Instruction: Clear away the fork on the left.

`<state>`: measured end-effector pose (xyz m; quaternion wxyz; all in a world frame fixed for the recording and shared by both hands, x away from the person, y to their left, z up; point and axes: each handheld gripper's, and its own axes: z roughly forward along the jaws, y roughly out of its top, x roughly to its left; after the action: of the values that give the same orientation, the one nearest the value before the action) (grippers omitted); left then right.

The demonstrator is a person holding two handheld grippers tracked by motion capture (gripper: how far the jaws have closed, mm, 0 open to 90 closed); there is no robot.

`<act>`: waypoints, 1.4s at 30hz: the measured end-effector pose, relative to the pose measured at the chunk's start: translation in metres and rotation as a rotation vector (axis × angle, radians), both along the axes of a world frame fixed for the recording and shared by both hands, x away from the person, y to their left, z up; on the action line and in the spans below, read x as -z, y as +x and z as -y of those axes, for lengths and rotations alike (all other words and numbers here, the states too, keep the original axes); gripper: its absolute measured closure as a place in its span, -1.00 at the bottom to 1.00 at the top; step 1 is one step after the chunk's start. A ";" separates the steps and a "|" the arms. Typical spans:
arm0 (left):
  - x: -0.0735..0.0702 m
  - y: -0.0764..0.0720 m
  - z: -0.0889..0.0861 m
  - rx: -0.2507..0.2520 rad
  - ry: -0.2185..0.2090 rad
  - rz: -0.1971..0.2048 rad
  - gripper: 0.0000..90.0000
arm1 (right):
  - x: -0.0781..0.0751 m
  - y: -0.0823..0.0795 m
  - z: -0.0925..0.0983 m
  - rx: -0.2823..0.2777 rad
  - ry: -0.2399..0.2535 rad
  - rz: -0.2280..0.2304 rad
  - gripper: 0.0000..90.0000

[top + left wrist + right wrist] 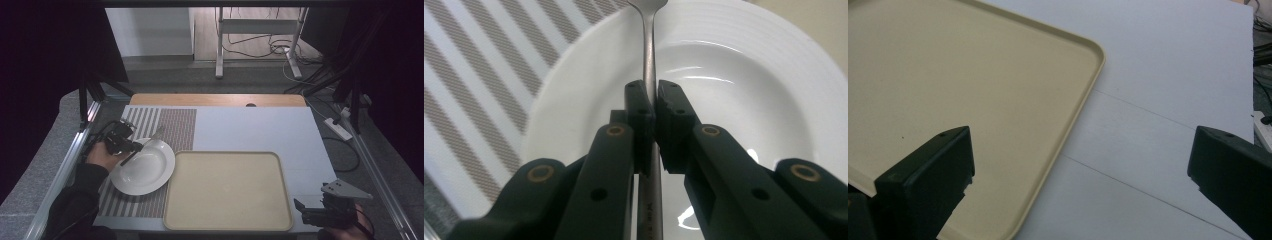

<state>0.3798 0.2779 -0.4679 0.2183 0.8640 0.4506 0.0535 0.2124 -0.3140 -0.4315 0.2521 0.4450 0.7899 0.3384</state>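
The fork (650,55) is the thing to mind here: your left gripper (651,107) has its jaws pressed together on the thin steel handle, and the fork's long axis runs straight on from between the jaws, away from your hand, with the neck and the start of the head at the far rim of the plate (744,75). In the high view the fork (155,136) hangs over the upper left part of the plate (145,172), pointing up and to the right toward the placemat (170,125), so wherever you carry it, the free end leads and the handle end stays behind the jaws. The handle is smooth, polished and narrow, and I judge it can turn or slip in the grip if you tilt quickly. The plate is white, round and glossy, with fine rings on its broad rim and a shallow middle; it lies on the striped woven placemat, and its right edge is just beside the tray (227,192), perhaps touching it. The tray is beige, matte, rectangular with rounded corners and a low raised rim, and nothing is on it. Your right gripper (320,215) waits near the tray's lower right corner, over the pale tabletop (260,127), its jaws wide apart with nothing between them; the left hand (102,156) is clearly the nearer one to the fork.
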 end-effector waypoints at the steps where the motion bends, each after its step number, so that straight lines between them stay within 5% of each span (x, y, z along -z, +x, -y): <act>1: 0.000 -0.003 0.002 0.005 -0.001 0.000 0.87 | 0.000 0.000 0.000 0.000 0.000 0.000 -1.00; 22: -0.004 -0.055 0.049 0.020 -0.040 -0.007 0.87 | 0.000 0.000 -0.001 -0.003 -0.003 0.003 -1.00; 42: 0.001 -0.080 0.121 0.107 -0.064 -0.019 0.87 | 0.000 0.000 -0.002 -0.005 -0.013 0.003 -1.00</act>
<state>0.2996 0.1567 -0.4691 0.2439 0.8799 0.4073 0.0191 0.2126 -0.3123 -0.4320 0.2552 0.4408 0.7928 0.3346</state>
